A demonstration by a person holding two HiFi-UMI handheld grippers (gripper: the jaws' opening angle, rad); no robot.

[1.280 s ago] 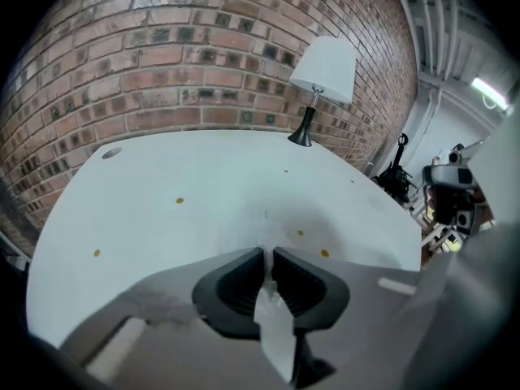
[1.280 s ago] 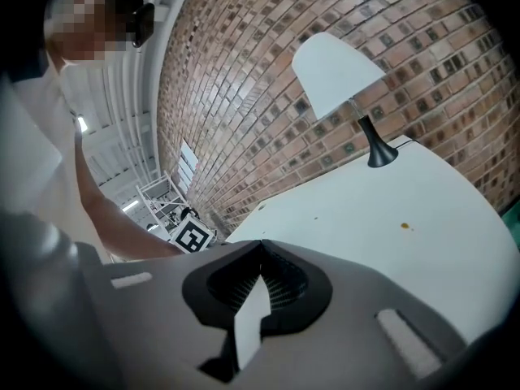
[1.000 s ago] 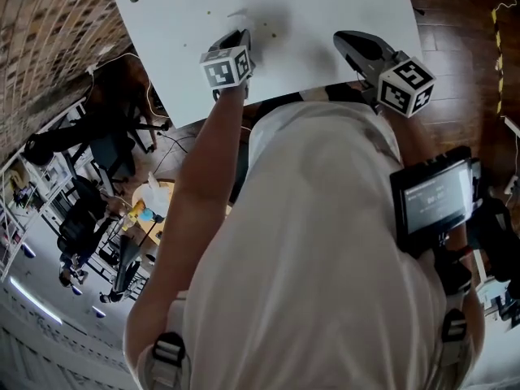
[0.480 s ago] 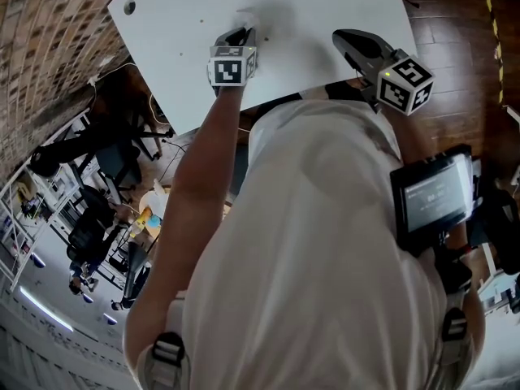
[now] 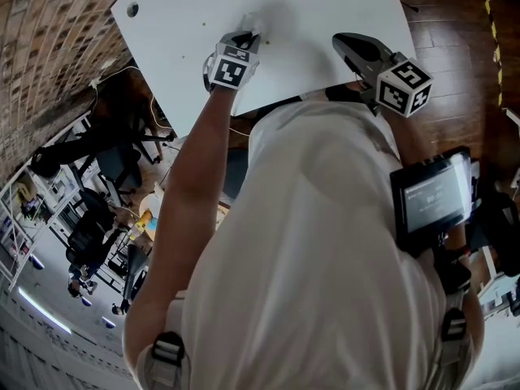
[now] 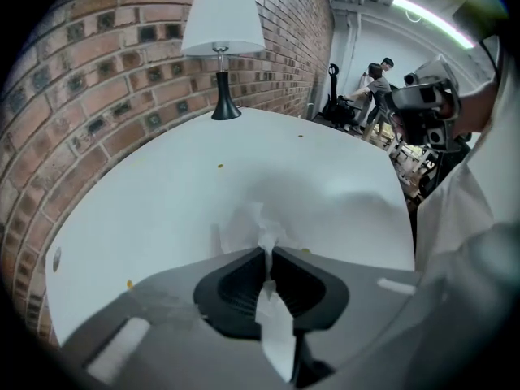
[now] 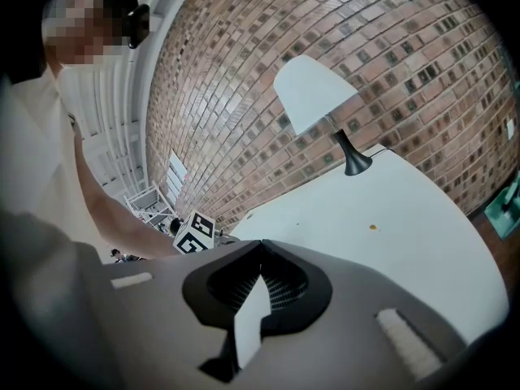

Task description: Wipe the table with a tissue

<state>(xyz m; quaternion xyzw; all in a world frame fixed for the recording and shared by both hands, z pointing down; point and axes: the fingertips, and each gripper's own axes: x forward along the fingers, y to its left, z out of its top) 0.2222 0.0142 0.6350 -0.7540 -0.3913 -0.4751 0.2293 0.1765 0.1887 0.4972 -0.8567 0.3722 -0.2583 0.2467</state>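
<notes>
- A brick wall [image 6: 97,80] runs along the far side of the table.
- The white table [image 5: 325,23] stands against it, and the person [image 5: 325,258] leans over the table's near edge with a gripper in each hand.
- A white-shaded lamp [image 6: 223,39] on a black stem stands upright at the back of the tabletop, by the bricks.
- The left gripper [image 6: 268,254] points steeply down at the tabletop. Its jaws have just been closing and are now pinched on the tissue.
- The right gripper [image 7: 260,246] hovers over the table's near edge, well apart from the left one. Its jaw tips meet.
- The tissue [image 6: 252,226] is caught between the left jaws. Its crumpled end spreads onto the tabletop just ahead of them, and a strip trails back behind the pads.
- A few small yellowish crumbs [image 6: 219,166] lie scattered on the white surface beyond the tissue.
</notes>
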